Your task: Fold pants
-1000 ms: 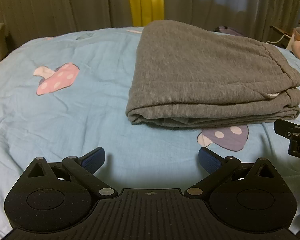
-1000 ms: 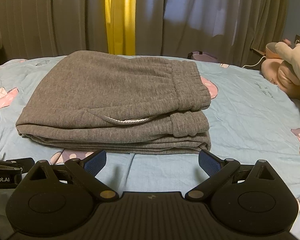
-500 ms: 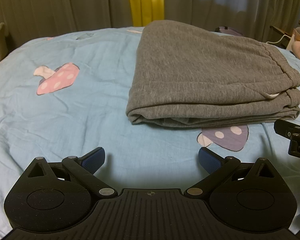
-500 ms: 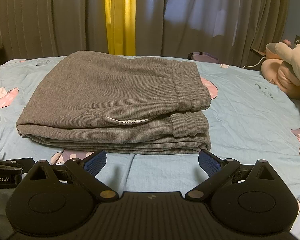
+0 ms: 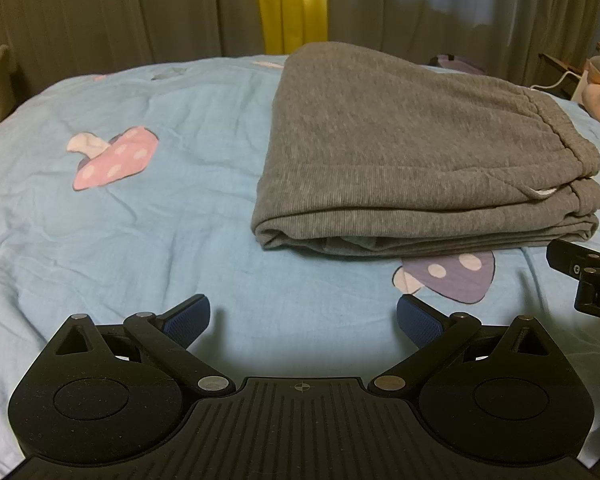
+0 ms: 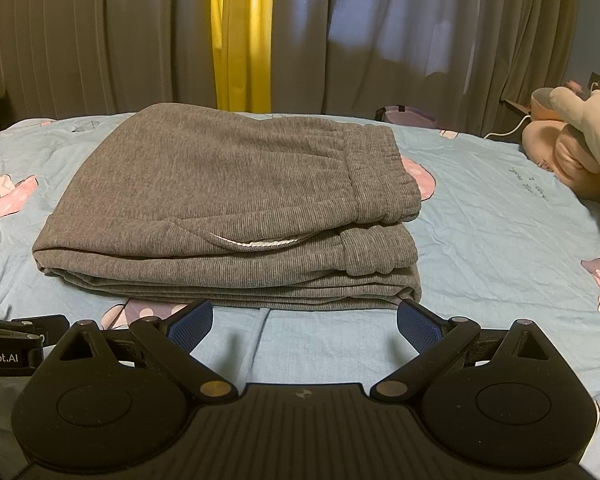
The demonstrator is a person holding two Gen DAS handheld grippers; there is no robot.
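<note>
The left gripper [image 5: 303,315] is wide open and holds nothing. Its blue fingertips [image 5: 190,319] hang over bare sheet, a little way in front of the pants [image 5: 412,152] and apart from them. The right gripper [image 6: 305,320] is wide open too, with nothing in it. Its right fingertip [image 6: 418,326] is just beside the front right corner of the pants; I cannot tell if it touches.

The gray pants lie folded into a neat, thick stack on the light blue bed sheet [image 5: 140,240]. To the left of the pants is a pink mushroom picture [image 5: 114,158] on the sheet. A purple mushroom picture [image 5: 448,276] peeks out from under the front edge of the pants. The stretchy waistband [image 6: 380,172] is on the right side of the stack, on top. A white string [image 6: 260,243] shows at a pocket opening on the front. Several folded layers show along the front edge.

Behind the pants hang gray curtains [image 6: 400,32] with a yellow curtain [image 6: 240,32] between them. Far to the right of the pants lies a pink soft toy [image 6: 572,148].
</note>
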